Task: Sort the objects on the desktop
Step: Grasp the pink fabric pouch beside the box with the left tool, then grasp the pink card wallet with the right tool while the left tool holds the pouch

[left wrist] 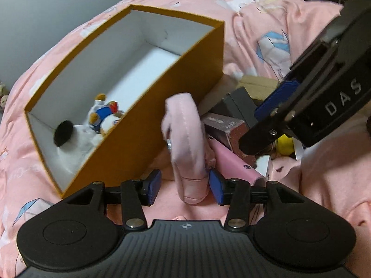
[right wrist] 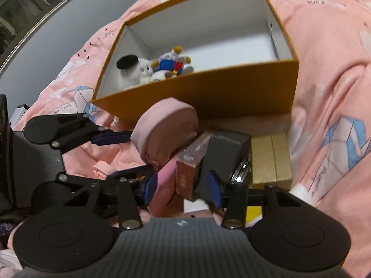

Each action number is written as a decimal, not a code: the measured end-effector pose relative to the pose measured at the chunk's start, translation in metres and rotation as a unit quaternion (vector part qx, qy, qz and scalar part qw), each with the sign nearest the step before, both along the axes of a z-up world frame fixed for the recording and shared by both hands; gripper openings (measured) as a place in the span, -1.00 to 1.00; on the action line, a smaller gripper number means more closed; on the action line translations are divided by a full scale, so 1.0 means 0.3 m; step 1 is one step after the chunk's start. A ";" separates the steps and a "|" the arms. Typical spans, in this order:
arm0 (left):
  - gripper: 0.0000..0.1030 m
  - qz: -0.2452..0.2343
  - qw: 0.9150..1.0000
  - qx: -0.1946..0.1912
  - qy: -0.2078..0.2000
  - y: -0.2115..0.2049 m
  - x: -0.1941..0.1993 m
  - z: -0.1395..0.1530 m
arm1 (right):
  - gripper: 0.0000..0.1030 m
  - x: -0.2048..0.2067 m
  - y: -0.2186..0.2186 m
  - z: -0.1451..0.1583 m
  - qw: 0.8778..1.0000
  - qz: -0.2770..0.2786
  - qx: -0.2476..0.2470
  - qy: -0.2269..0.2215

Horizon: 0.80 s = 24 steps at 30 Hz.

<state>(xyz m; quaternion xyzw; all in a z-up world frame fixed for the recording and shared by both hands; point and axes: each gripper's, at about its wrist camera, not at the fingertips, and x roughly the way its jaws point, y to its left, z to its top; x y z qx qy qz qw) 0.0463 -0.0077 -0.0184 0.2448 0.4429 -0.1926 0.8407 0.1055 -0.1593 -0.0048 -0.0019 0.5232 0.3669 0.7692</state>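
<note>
The scene is on a bed with a pink quilt [left wrist: 266, 11] that has paper-crane prints. An open orange box [left wrist: 185, 88] with white inner walls stands on the quilt. In one corner of it lie two plush toys: a white one with a black round ear [left wrist: 63, 132] and a small bear in blue clothes [left wrist: 104, 113].

Just outside the long orange wall, a round pink pouch [left wrist: 185, 143] stands on its edge and leans toward the box. The left claw [left wrist: 185, 186] is lowered around the bottom part of this pouch. Its blue pads [left wrist: 155, 185] stand apart; the pouch is between them, but a gap shows on the left side, and the right pad is very near or just touching. I do not see a firm grip.

Beside the pouch there is a pile of small things: a dark red carton [right wrist: 187, 169], a grey box [right wrist: 222, 153], a gold box [right wrist: 270, 159], a pink flat case [left wrist: 234, 162] and something yellow [left wrist: 285, 144], partly hidden.

The right claw [right wrist: 183, 185] is over this pile. Its jaws are apart, with the ends of the red carton and the grey box between the pads. Whether the pads press on them I cannot tell for sure; they look close but not clamped.
</note>
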 end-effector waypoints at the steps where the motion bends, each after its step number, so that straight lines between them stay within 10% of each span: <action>1: 0.03 -0.007 1.000 0.005 -0.001 -0.009 0.001 -0.009 | -0.06 0.003 0.001 -0.002 1.000 -0.001 0.003 0.008; 10: -0.32 -0.005 1.000 -0.019 -0.008 -0.001 0.016 -0.021 | -0.19 -0.007 0.024 -0.011 0.999 -0.002 0.001 0.032; 16: -0.33 0.055 0.996 -0.071 0.020 0.113 -0.003 0.148 | -0.41 -0.029 0.056 0.015 0.999 0.021 0.016 0.033; 24: -0.32 0.126 0.980 -0.103 0.111 0.266 0.011 0.227 | -0.40 0.004 0.113 -0.018 0.997 0.004 -0.021 0.075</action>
